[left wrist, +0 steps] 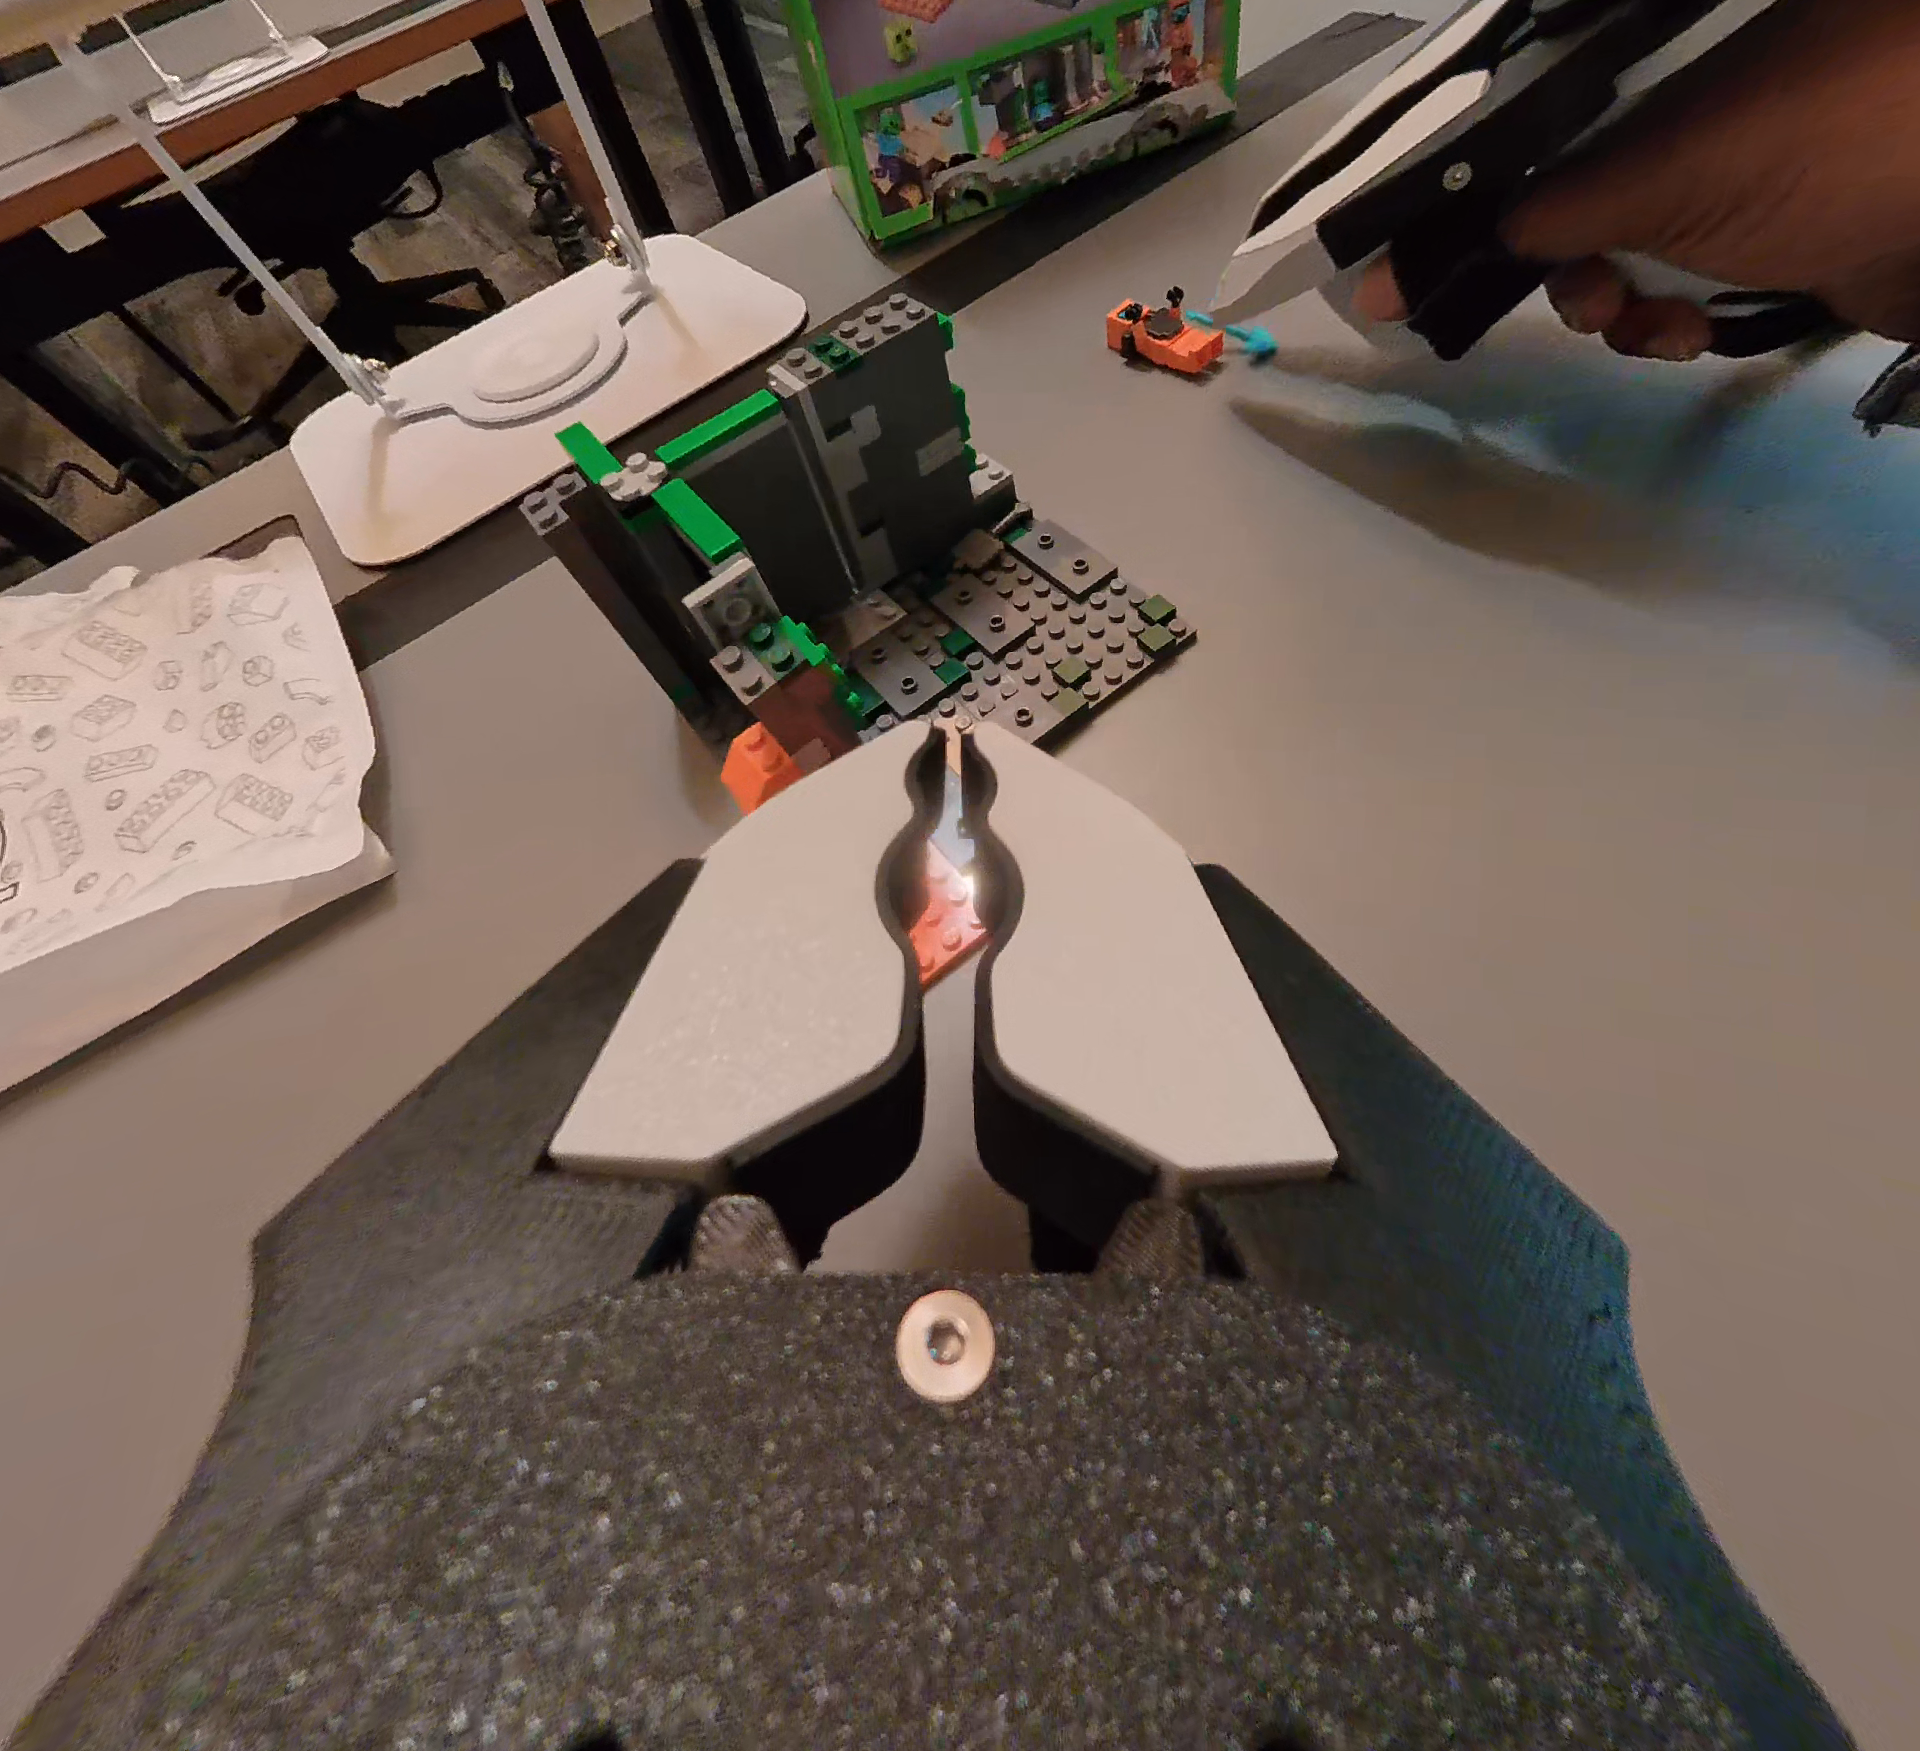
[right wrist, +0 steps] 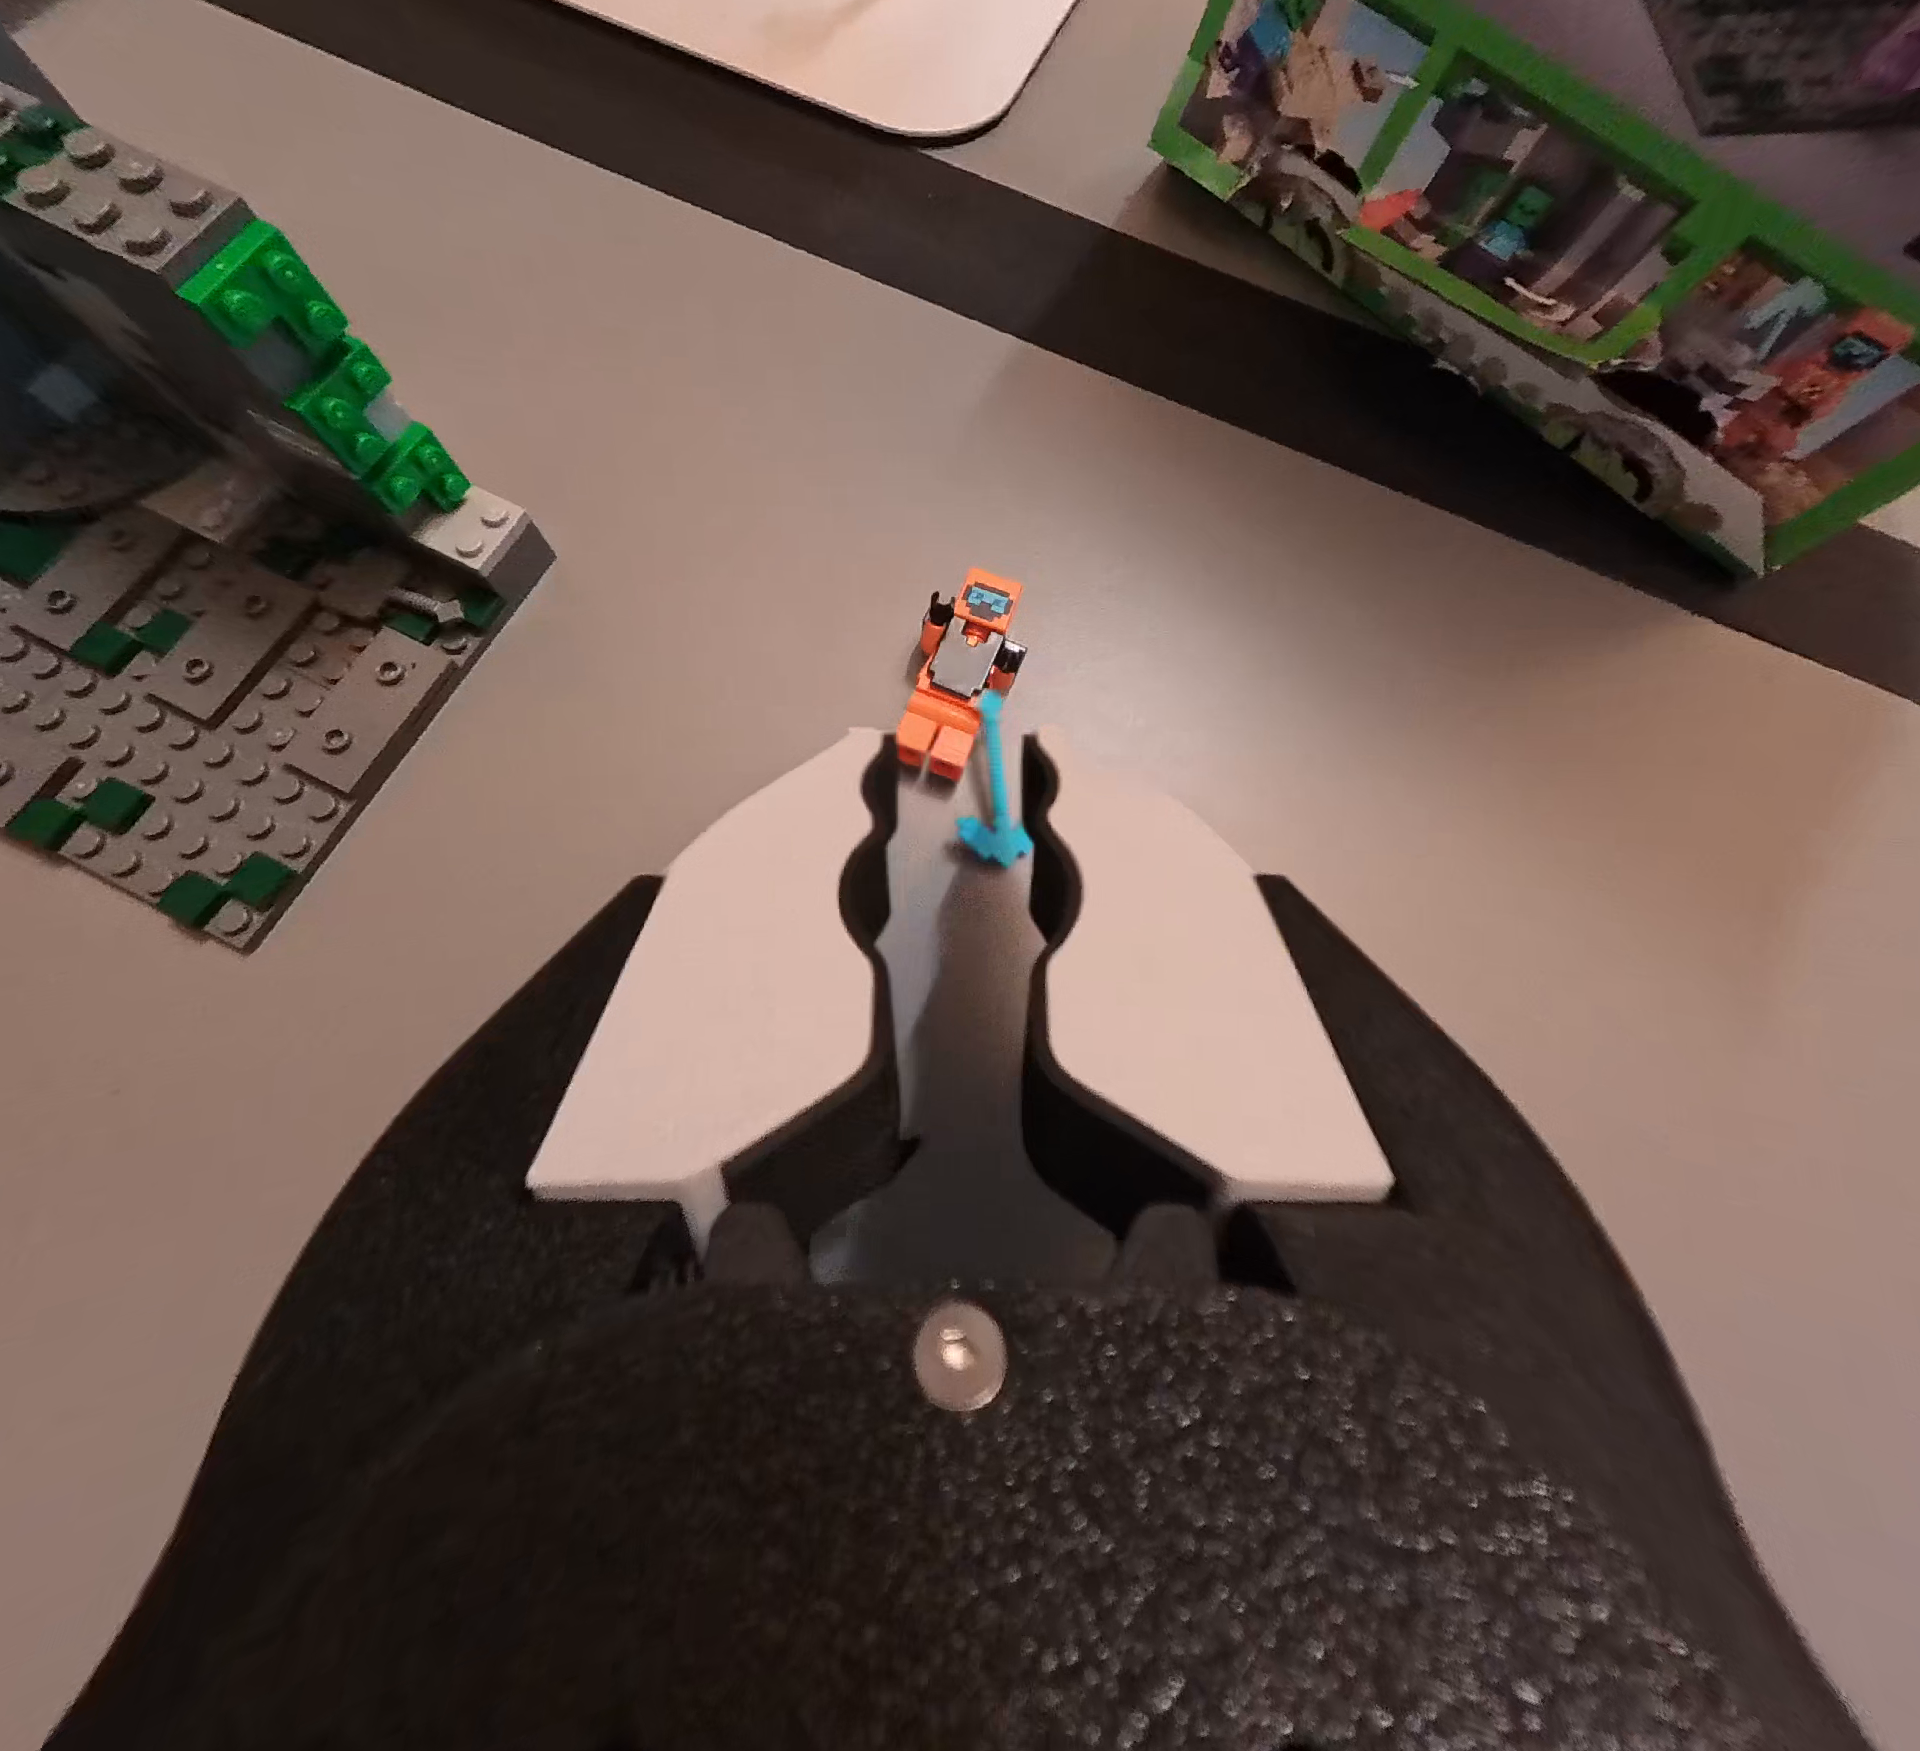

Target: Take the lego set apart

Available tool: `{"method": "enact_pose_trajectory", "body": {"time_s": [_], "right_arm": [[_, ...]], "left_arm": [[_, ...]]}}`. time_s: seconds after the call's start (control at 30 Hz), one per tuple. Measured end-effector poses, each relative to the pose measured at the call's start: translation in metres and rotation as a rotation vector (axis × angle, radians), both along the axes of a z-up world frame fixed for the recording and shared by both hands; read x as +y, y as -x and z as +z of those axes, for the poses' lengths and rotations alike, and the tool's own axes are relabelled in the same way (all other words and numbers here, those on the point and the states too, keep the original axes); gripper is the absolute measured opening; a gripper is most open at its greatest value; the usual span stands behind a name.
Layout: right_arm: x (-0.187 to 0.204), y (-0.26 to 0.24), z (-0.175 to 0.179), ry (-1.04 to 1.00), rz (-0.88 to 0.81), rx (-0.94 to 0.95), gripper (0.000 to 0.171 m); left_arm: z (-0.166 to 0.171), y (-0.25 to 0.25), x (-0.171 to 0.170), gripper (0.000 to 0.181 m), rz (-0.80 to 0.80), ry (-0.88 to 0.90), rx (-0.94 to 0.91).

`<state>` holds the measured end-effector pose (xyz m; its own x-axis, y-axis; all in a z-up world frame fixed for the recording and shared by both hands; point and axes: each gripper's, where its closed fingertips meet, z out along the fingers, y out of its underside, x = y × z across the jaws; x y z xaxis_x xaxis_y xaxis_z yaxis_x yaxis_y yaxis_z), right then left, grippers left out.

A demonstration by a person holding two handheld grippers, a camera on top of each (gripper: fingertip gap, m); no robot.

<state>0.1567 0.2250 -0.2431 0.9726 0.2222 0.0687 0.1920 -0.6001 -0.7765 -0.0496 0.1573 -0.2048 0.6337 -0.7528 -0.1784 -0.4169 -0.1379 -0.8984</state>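
Over on the left lies a crumpled paper sheet (left wrist: 156, 745) printed with brick drawings, flat on the grey table (left wrist: 1455, 870); it sits well apart from the work and I see no trouble from it; just beyond it a white stand base (left wrist: 540, 392) rests on the table edge. In the middle stands the lego set (left wrist: 862, 548), a dark walled build with green trim on a studded grey baseplate; the left gripper (left wrist: 951, 740) meets its near edge with the jaws drawn down to a thin slit, and an orange plate (left wrist: 951, 922) shows through the gap, though I cannot tell if the tips truly pinch it. The risk there, as I judge it, is that a pull drags or tips the whole build, since nothing else pins the baseplate down. Further right the orange minifigure (right wrist: 961, 673) lies on its back on the table, a blue pickaxe (right wrist: 992, 802) at its hand; the right gripper (right wrist: 951, 745) hovers over its feet with jaws partly apart and nothing held; the pickaxe head lies between them, so a closing grip might catch the tool instead and flick it or the figure away. Behind stands the green box (left wrist: 1029, 18), clear of both.
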Motion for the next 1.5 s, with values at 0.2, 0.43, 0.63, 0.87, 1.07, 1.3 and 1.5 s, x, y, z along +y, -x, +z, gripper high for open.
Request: {"method": "enact_pose_trajectory", "body": {"time_s": [0.2, 0.43, 0.63, 0.87, 1.07, 1.3, 1.5], "right_arm": [[-0.002, 0.057, 0.029, -0.124, 0.246, 0.072, 0.047], [0.019, 0.120, 0.024, -0.085, 0.473, 0.099, 0.059], [0.040, 0.135, 0.018, -0.089, 0.582, 0.115, 0.030], [0.078, 0.121, 0.018, -0.095, 0.573, 0.131, 0.027], [0.099, 0.120, 0.018, -0.102, 0.627, 0.143, 0.026], [0.087, 0.106, 0.048, -0.170, 0.576, 0.202, 0.052], [0.031, 0.097, 0.099, -0.307, 0.419, 0.262, 0.046]], "left_arm": [[-0.002, 0.006, 0.005, 0.000, 0.035, 0.049, -0.025], [-0.004, 0.011, 0.010, 0.000, 0.052, 0.030, -0.021], [-0.005, 0.015, 0.016, 0.001, 0.062, 0.024, -0.020], [-0.008, 0.021, 0.023, 0.000, 0.069, 0.035, -0.028], [-0.009, 0.024, 0.027, 0.001, 0.082, 0.040, -0.037], [-0.009, 0.027, 0.029, 0.001, 0.092, 0.037, -0.041], [-0.009, 0.024, 0.030, 0.001, 0.101, 0.017, -0.034]]}}
